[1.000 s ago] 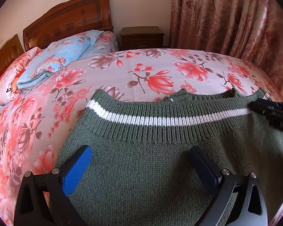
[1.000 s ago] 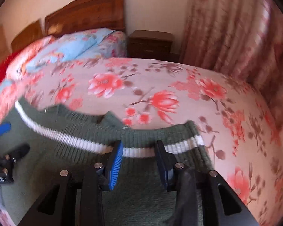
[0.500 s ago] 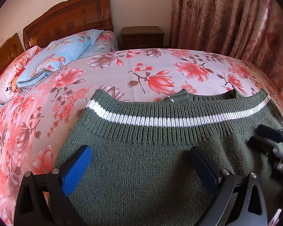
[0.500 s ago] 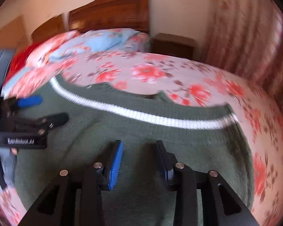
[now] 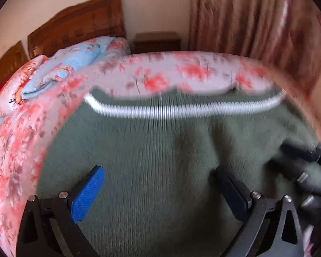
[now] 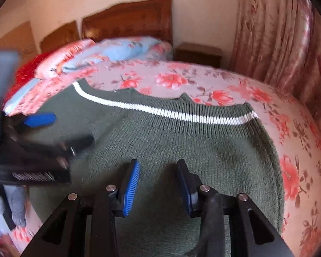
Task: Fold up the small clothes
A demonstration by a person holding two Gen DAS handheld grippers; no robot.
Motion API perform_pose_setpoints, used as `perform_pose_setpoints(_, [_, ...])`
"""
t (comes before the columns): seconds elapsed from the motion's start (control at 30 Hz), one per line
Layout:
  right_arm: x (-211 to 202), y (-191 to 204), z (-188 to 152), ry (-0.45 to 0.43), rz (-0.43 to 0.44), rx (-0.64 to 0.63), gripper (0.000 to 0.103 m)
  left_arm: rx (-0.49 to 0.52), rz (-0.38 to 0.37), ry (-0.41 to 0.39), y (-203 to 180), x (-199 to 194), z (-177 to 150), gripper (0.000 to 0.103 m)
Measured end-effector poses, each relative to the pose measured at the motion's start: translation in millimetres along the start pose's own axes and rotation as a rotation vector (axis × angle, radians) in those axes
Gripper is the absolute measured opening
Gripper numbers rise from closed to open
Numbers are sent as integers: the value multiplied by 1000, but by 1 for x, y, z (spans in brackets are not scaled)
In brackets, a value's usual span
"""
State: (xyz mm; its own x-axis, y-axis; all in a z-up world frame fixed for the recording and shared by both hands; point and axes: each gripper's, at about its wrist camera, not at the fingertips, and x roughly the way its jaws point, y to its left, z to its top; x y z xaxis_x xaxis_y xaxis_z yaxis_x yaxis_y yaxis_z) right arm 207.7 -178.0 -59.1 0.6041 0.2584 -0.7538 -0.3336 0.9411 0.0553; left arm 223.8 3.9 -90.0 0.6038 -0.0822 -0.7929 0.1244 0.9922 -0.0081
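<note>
A dark green knitted garment (image 5: 160, 160) with a white stripe (image 5: 182, 110) near its far ribbed edge lies flat on the floral bed; it also shows in the right wrist view (image 6: 192, 145). My left gripper (image 5: 158, 184) is wide open just above the garment's near part, holding nothing. It also shows at the left of the right wrist view (image 6: 60, 128). My right gripper (image 6: 158, 180) is open with a narrower gap, over the garment's near middle, empty. It shows blurred at the right edge of the left wrist view (image 5: 299, 162).
The bed has a pink floral sheet (image 6: 224, 81). Pillows and a folded blue quilt (image 5: 64, 68) lie by the wooden headboard (image 5: 79, 32). A dark nightstand (image 6: 198, 53) stands at the back. Floral curtains (image 6: 278, 32) hang on the right.
Both grippers have pulled back toward the near edge of the garment. The left view is now blurred from motion. The right gripper has swung left, closer to the left one.
</note>
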Motion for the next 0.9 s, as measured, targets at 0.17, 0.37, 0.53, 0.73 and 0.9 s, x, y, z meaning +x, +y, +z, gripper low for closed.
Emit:
perform_pose_setpoints(0.17, [-14, -29, -10, 9, -21, 25, 36, -74, -36, 5, 36, -13, -14, 103])
perform_pose_setpoints(0.37, [-38, -56, -22, -3, -90, 127, 36, -154, 19, -34, 59, -37, -29, 103])
perform_pose_setpoints(0.53, [-44, -5, -17, -35, -20, 57, 36, -176, -51, -57, 47, -45, -23, 103])
perform_pose_setpoints(0.73, [-21, 43, -34, -4, 10, -176, 37, -27, 27, -22, 33, -29, -39, 103])
perform_pose_setpoints(0.9, [-31, 1, -40, 15, 33, -103, 37, -27, 61, -27, 54, -42, -53, 103])
